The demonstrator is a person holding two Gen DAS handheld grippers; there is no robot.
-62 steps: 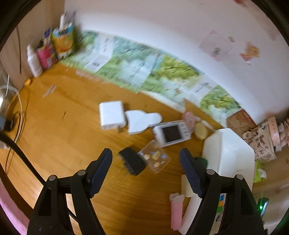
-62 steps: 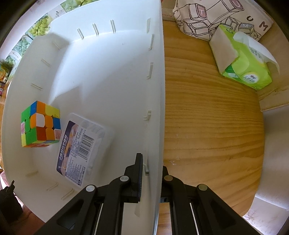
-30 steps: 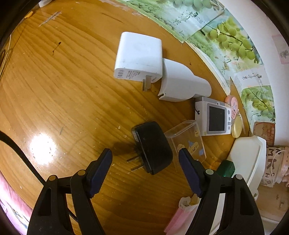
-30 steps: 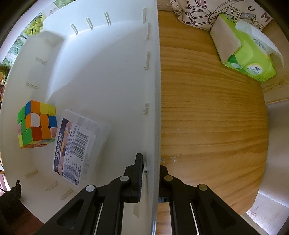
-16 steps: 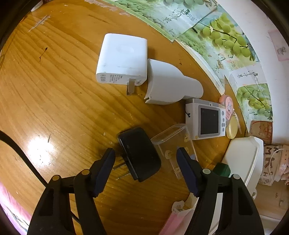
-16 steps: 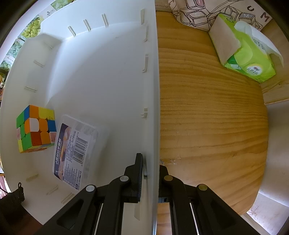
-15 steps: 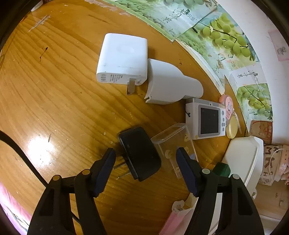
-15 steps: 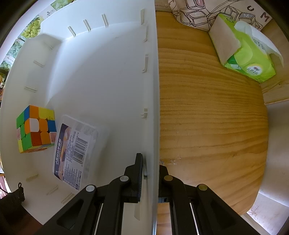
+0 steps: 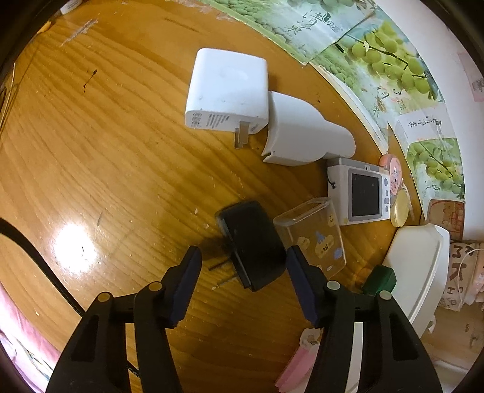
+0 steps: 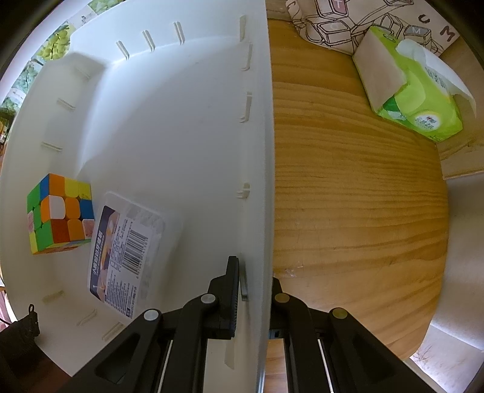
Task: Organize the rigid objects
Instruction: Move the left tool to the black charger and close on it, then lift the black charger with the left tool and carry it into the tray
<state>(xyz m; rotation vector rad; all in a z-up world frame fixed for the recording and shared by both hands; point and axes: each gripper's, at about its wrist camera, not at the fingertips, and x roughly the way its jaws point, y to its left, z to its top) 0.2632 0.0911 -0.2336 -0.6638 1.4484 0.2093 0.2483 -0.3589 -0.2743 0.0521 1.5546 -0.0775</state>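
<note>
In the left wrist view my left gripper (image 9: 243,270) is open, its fingers on either side of a black plug adapter (image 9: 251,243) lying on the wooden table, prongs pointing left; the pads stand just clear of it. A clear plastic box with cartoon prints (image 9: 314,237) lies right beside it. Farther off lie a white charger (image 9: 227,90), a white plastic cover (image 9: 302,130) and a small white camera (image 9: 360,193). In the right wrist view my right gripper (image 10: 255,287) is shut on the wall of a white bin (image 10: 266,151). The bin holds a colour cube (image 10: 59,211) and a labelled clear box (image 10: 127,251).
The white bin (image 9: 420,266) also shows at the right of the left wrist view, with a dark green object (image 9: 379,276) and a pink item (image 9: 298,365) near it. A green tissue pack (image 10: 414,93) and a patterned bag (image 10: 338,21) lie right of the bin. Fruit posters (image 9: 378,60) line the wall.
My left gripper has come down and forward over the black plug adapter and its fingers have narrowed around it. My right gripper still holds the bin wall, almost unmoved.
</note>
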